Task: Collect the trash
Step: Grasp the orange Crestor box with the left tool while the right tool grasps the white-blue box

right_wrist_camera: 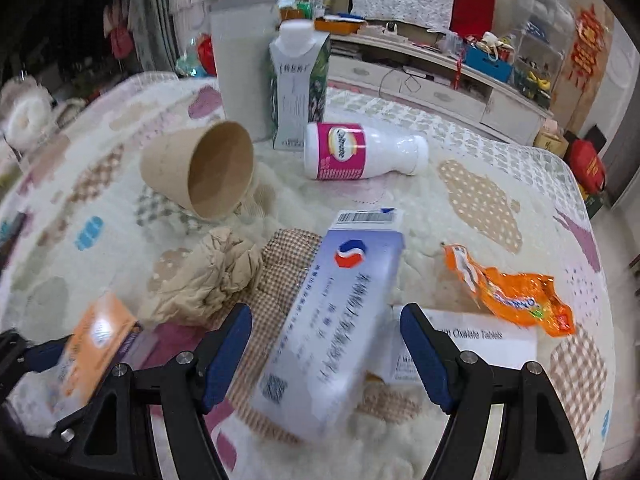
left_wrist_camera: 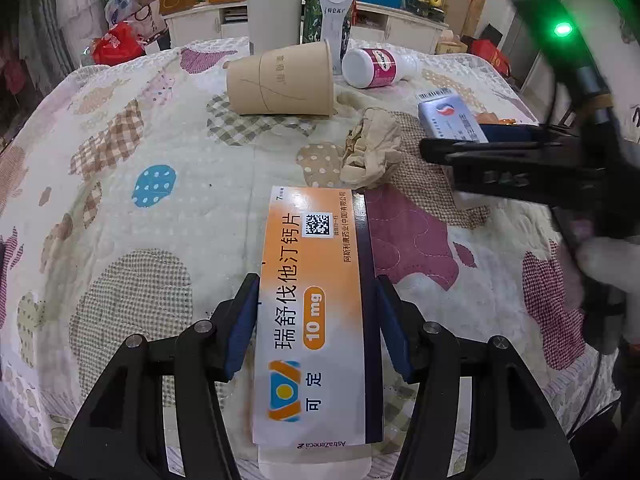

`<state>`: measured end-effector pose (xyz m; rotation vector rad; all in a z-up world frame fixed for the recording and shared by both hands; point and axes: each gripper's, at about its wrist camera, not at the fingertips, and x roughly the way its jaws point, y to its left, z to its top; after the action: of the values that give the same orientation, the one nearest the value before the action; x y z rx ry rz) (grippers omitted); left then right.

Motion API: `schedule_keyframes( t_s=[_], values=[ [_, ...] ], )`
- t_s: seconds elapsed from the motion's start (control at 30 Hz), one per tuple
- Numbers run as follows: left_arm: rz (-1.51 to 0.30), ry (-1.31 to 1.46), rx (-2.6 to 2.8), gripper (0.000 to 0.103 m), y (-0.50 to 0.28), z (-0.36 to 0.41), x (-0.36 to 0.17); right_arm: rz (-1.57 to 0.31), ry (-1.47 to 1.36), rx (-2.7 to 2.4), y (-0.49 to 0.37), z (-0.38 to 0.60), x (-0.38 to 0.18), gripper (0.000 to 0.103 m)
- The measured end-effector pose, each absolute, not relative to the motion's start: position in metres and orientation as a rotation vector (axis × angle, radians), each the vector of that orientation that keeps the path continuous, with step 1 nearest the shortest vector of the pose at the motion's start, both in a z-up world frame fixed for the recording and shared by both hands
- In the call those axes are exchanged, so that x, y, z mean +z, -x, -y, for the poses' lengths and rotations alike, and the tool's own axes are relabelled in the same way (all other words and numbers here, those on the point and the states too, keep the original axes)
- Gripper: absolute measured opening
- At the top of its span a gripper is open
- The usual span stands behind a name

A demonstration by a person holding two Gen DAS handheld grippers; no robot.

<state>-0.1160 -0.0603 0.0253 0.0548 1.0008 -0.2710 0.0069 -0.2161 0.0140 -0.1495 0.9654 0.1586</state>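
Note:
My left gripper (left_wrist_camera: 316, 300) is shut on an orange-and-white medicine box (left_wrist_camera: 316, 312), its blue pads pressed on both long sides. The same box shows at the lower left of the right wrist view (right_wrist_camera: 100, 340). My right gripper (right_wrist_camera: 326, 330) is open around a pale blue medicine box (right_wrist_camera: 332, 320) that lies tilted between the jaws, with gaps on both sides. That box and the right gripper also show at the right of the left wrist view (left_wrist_camera: 448, 116). A crumpled beige paper (right_wrist_camera: 212, 272) lies left of it.
On the quilted table (left_wrist_camera: 140, 152) lie a tipped brown paper cup (right_wrist_camera: 200, 168), a white bottle with pink label (right_wrist_camera: 360, 152), an orange wrapper (right_wrist_camera: 516, 292) and a white tablet box (right_wrist_camera: 480, 344). A milk carton (right_wrist_camera: 296, 88) and a grey bin (right_wrist_camera: 240, 64) stand at the back.

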Motion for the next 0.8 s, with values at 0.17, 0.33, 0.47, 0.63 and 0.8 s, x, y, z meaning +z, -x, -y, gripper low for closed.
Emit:
schedule_keyframes(
  t_s=[0.17, 0.33, 0.47, 0.63, 0.8],
  values=[
    [-0.992, -0.041, -0.279, 0.056, 0.117, 0.059, 0.026, -0.937, 0.15, 0.181, 0.003, 0.225, 0.018, 0.049],
    [-1.008, -0.002, -0.318, 0.055, 0.121, 0.059, 0.027, -1.014, -0.045, 0.37, 0.041, 0.256, 0.031, 0.049],
    [-1.002, -0.046, -0.317, 0.056, 0.13, 0.067, 0.028, -1.068, -0.057, 0.412, 0.087, 0.273, 0.029, 0.049],
    [-0.997, -0.078, -0.289, 0.056, 0.132, 0.077, 0.023, -1.092, -0.088, 0.319, 0.115, 0.289, 0.011, 0.077],
    [-0.988, -0.065, -0.293, 0.055, 0.135, 0.079, 0.021, -1.022, -0.078, 0.281, 0.128, 0.28, 0.003, 0.054]
  ],
)
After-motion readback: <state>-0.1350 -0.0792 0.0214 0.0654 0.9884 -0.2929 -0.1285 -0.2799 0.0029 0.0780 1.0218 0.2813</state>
